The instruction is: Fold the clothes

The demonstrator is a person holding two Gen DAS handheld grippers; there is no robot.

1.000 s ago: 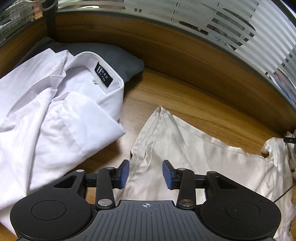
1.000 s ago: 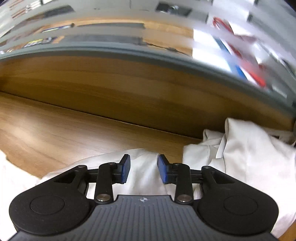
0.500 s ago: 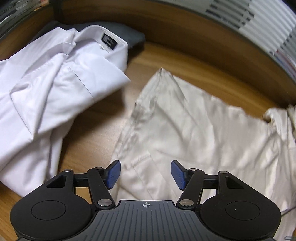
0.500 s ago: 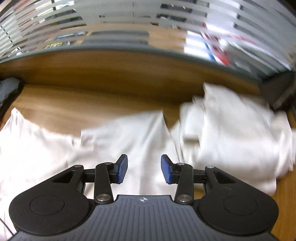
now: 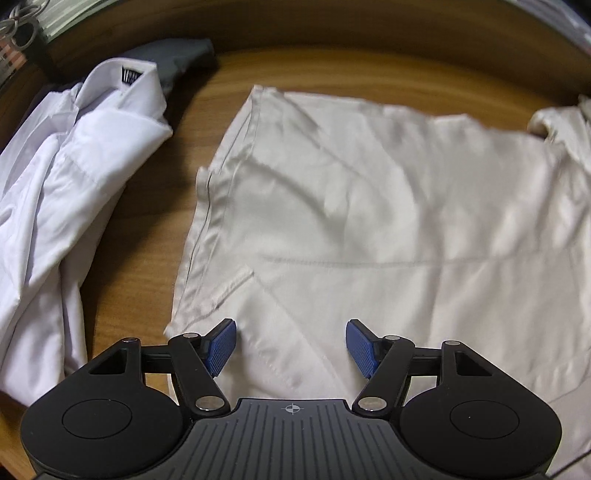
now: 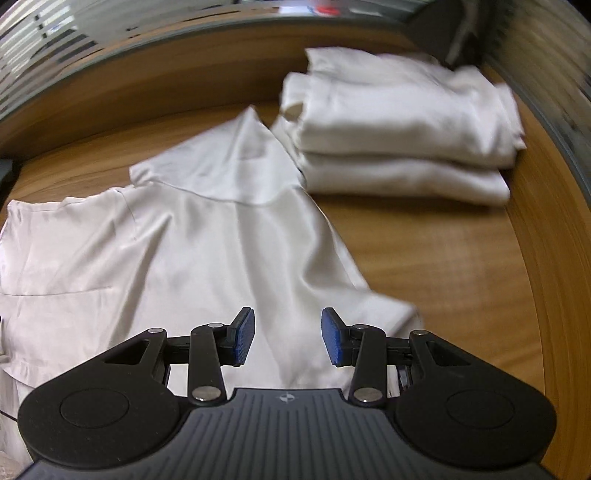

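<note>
A cream shirt lies spread flat on the wooden table; it also shows in the right wrist view, with a sleeve reaching toward the back. My left gripper is open and empty, held above the shirt's left part near a side seam. My right gripper is open and empty above the shirt's right part.
A crumpled white dress shirt lies at the left on a dark grey garment. A stack of folded cream clothes stands at the back right. A wooden wall and striped glass close the table's far side.
Both grippers have pulled back and risen, so more of the cream shirt shows. The left jaws opened wider. The right jaws opened a little.
</note>
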